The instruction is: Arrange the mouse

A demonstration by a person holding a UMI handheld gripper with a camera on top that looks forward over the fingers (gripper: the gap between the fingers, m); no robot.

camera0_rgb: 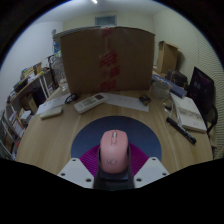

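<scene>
A pink mouse (113, 152) sits between the two fingers of my gripper (113, 166), its front pointing away from me. The magenta pads (88, 158) press against both of its sides, so the gripper is shut on it. Under and beyond the mouse lies a dark blue round mouse mat (152, 136) on the wooden desk (60, 135). I cannot tell whether the mouse rests on the mat or is held just above it. Its rear end is hidden by the gripper body.
A large cardboard box (105, 60) stands at the back of the desk. A white keyboard (90, 102) lies in front of it. A notebook (188, 112) and a black pen-like thing (180, 130) lie at the right, near a black chair (203, 90). Cluttered shelves (20, 105) stand at the left.
</scene>
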